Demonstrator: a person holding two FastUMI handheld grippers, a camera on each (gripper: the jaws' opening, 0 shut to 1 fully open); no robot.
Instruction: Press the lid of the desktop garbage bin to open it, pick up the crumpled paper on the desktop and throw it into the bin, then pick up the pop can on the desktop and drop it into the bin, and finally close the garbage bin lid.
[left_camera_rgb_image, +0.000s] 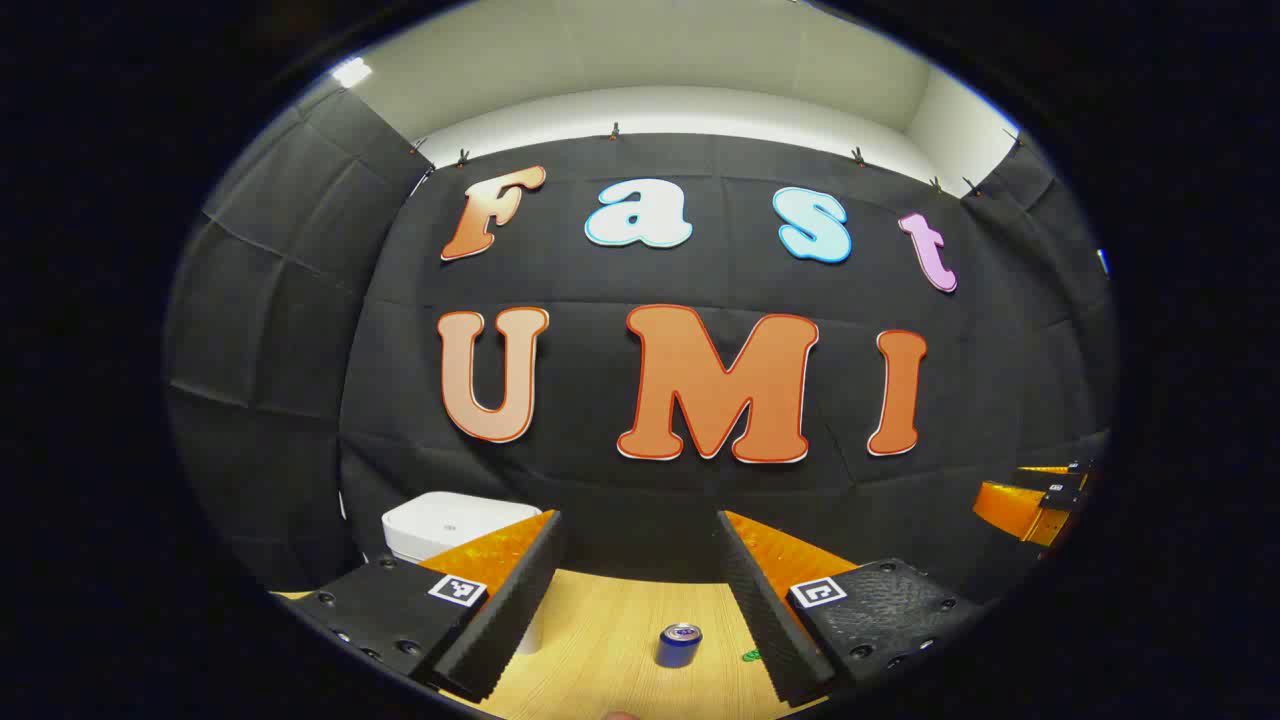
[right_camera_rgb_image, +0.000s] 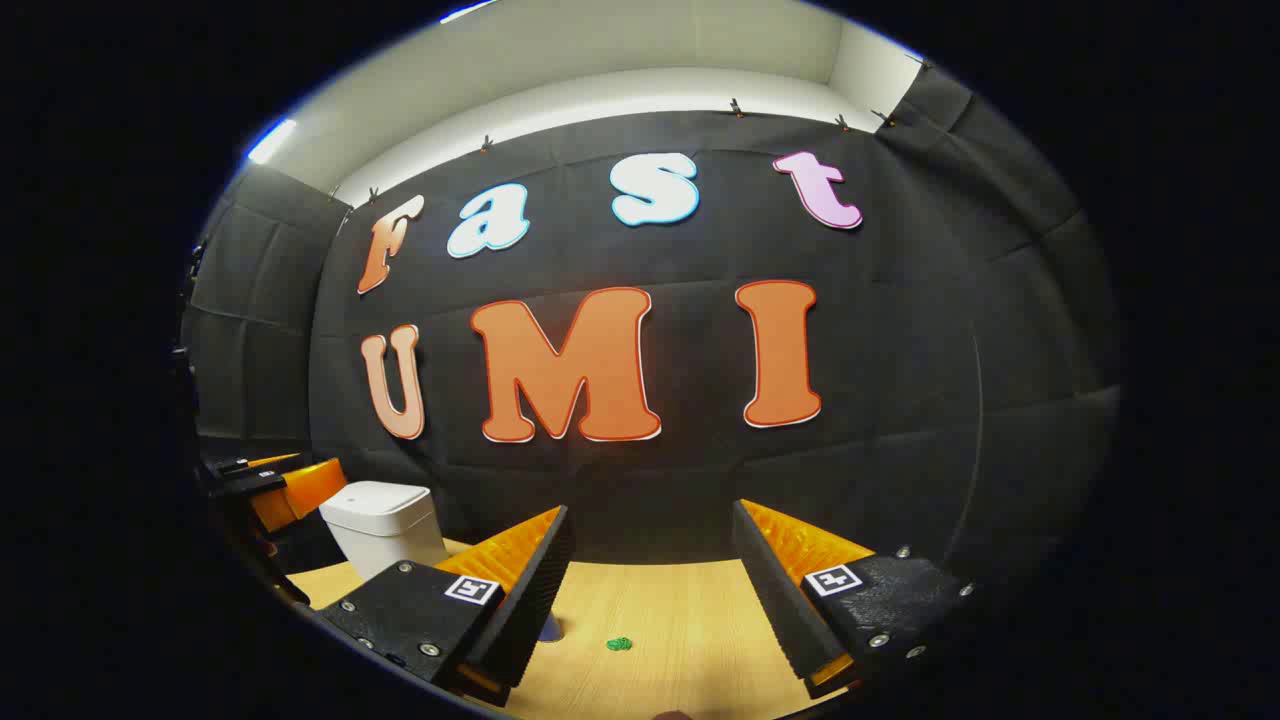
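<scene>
The white desktop bin (left_camera_rgb_image: 445, 525) stands at the back left of the wooden table (left_camera_rgb_image: 600, 625), its lid down. A blue pop can (left_camera_rgb_image: 680, 645) stands upright on the table between the fingers of my left gripper (left_camera_rgb_image: 638, 520), which is open and empty above the table. A small green crumpled scrap (left_camera_rgb_image: 750, 656) lies just right of the can. In the right gripper view the bin (right_camera_rgb_image: 385, 525) is at the left and the green scrap (right_camera_rgb_image: 619, 644) lies on the table (right_camera_rgb_image: 690, 610) below my open, empty right gripper (right_camera_rgb_image: 650, 510).
The other gripper (left_camera_rgb_image: 1040, 500) shows at the right edge of the left gripper view; in the right gripper view the other gripper (right_camera_rgb_image: 270, 485) is at the far left beside the bin. The black cloth wall closes off the table's far side.
</scene>
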